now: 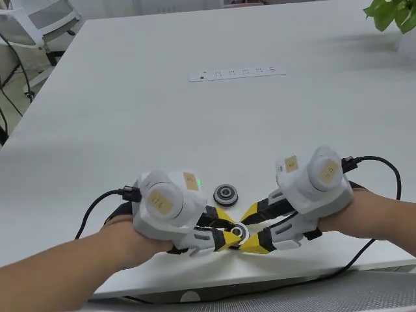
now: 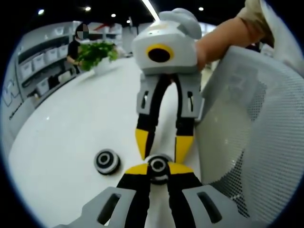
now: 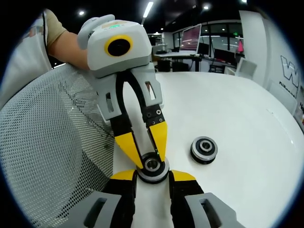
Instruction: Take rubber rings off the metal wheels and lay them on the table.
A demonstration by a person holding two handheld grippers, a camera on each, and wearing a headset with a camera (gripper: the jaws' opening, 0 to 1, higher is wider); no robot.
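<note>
A small metal wheel with a black rubber ring (image 1: 237,232) is held just above the white table's (image 1: 195,123) front edge, pinched from both sides. My left gripper (image 1: 226,235) comes in from the left and is shut on it. The right gripper (image 1: 249,235) meets it from the right, also closed on the wheel. In the left gripper view the wheel (image 2: 158,167) sits between my own yellow tips, with the right gripper (image 2: 162,147) pressing on it from above. A second ringed wheel (image 1: 225,193) lies flat on the table just behind, also seen as the second wheel (image 3: 204,149).
A white power strip (image 1: 236,73) lies mid-table, far from the grippers. A green plant (image 1: 393,13) stands at the back right corner. A mesh office chair (image 3: 57,142) is close beside the table's front edge. Cables trail from both grippers.
</note>
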